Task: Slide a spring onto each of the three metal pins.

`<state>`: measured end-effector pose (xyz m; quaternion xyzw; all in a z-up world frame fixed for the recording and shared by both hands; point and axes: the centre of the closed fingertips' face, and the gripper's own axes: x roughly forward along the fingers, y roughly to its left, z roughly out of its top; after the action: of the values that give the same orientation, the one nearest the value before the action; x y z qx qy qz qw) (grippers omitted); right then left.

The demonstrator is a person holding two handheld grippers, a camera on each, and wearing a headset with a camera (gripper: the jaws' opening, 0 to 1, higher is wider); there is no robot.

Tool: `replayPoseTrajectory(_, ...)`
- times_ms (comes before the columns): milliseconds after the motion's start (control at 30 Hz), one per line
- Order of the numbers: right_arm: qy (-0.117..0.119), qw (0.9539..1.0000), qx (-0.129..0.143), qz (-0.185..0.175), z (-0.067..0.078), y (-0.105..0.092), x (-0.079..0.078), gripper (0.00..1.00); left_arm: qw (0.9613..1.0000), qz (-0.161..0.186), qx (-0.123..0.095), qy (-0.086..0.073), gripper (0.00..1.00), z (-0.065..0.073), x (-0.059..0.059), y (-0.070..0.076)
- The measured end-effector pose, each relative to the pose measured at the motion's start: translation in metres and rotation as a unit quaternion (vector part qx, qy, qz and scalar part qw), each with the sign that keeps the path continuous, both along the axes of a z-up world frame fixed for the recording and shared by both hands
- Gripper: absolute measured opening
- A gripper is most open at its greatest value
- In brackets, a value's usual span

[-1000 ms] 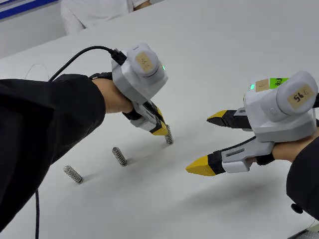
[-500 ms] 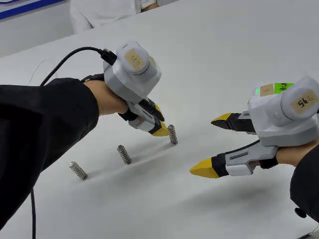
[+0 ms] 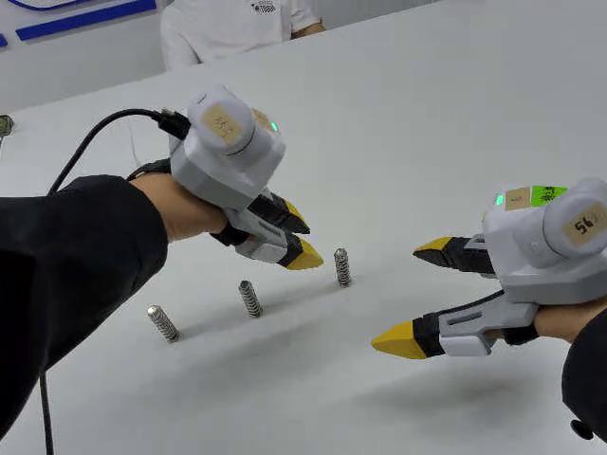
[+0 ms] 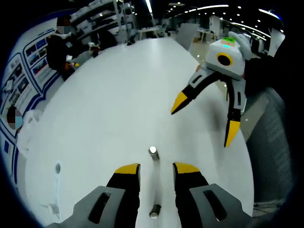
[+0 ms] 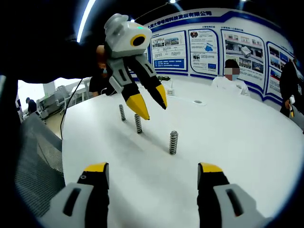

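A left spring [image 3: 162, 322], a middle spring [image 3: 250, 298] and a right spring [image 3: 342, 267] are seen standing up in a row on the white counter [image 3: 455, 114], low and left of the middle in the head view. They are set well apart. Each one is likely held upright by a pin hidden inside it, since a loose spring would tip over. The pins cannot be told from the coils. The left tongs [image 3: 305, 243] are held just up and left of the right spring and are not touching it. They are open a little and nothing is gripped. In the left gripper view a shiny round top, likely that spring's, is seen just past the two yellow ends. The right tongs [image 3: 408, 296], at the lower right, are spread wide and nothing is held. They are held off to the side, likely so that the row is not bumped. The job looks done.
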<state>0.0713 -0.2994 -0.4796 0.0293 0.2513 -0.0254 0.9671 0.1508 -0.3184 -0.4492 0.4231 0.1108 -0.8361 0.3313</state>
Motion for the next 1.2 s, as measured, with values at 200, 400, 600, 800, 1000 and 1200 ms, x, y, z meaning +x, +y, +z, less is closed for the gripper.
replayPoseTrajectory(200, 0.004, 1.0000, -0.002, 0.004, -0.002, 0.000, 0.000, 0.77, 0.9997, 0.017, -0.012, 0.008, 0.28, 0.006, 0.008, 0.011)
replayPoseTrajectory(400, 0.005, 0.9999, -0.003, 0.009, -0.002, 0.002, 0.002, 0.77, 0.9989, 0.034, -0.026, 0.017, 0.29, 0.011, 0.014, 0.023)
replayPoseTrajectory(600, 0.008, 0.9998, -0.005, 0.015, -0.002, 0.005, 0.003, 0.77, 0.9975, 0.052, -0.039, 0.029, 0.30, 0.015, 0.018, 0.036)
replayPoseTrajectory(800, 0.010, 0.9997, -0.006, 0.022, -0.003, 0.009, 0.005, 0.77, 0.9949, 0.077, -0.051, 0.040, 0.30, 0.015, 0.028, 0.050)
replayPoseTrajectory(1000, 0.013, 0.9995, -0.006, 0.028, -0.005, 0.012, 0.007, 0.77, 0.9916, 0.100, -0.063, 0.053, 0.30, 0.019, 0.036, 0.063)
replayPoseTrajectory(1200, 0.015, 0.9993, -0.006, 0.034, -0.005, 0.016, 0.008, 0.77, 0.9872, 0.123, -0.079, 0.065, 0.31, 0.024, 0.044, 0.076)
